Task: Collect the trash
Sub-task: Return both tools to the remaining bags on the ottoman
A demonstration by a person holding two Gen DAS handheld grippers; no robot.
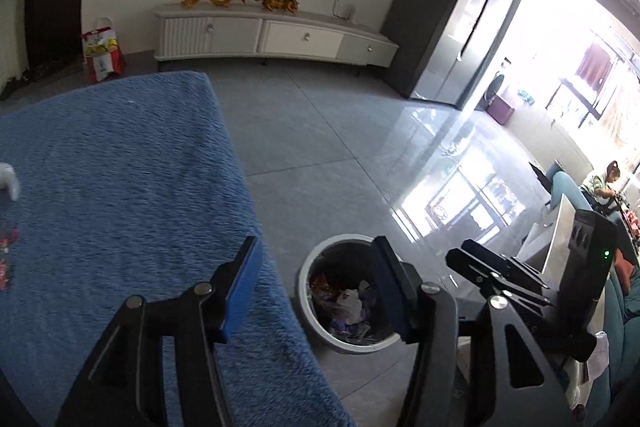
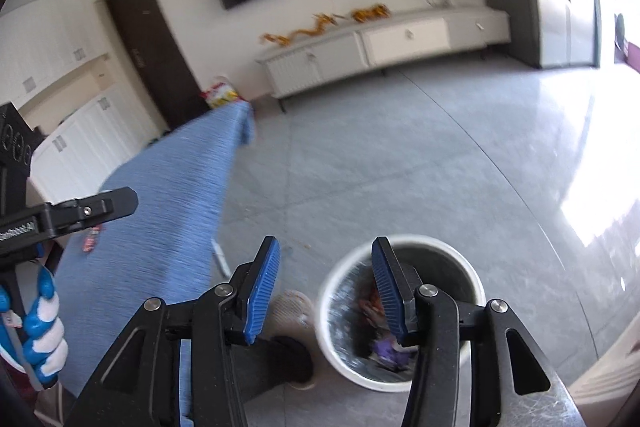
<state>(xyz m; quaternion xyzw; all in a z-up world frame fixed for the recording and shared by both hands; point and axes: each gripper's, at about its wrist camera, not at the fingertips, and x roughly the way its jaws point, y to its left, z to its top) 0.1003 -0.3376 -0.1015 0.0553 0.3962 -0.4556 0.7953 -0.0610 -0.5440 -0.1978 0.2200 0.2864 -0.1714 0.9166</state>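
Both the right gripper (image 2: 325, 287) and left gripper (image 1: 316, 291) are hanging spread, empty; bin (image 1: 310, 311) is holding trash; red wrapper (image 1: 5, 259) is awaiting pickup on the worktop (image 1: 120, 167).

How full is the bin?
Partly full. Crumpled wrappers lie at the bottom of the bin, while much of its dark inner wall is still bare above them in both views.

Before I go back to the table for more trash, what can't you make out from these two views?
- Wrapper on the table: left view, cut off by the frame edge.
- Same wrapper: right view, blurred, partly behind the left gripper.
- Bin contents: left view, right finger covers part.
- Bin contents: right view, motion blur.
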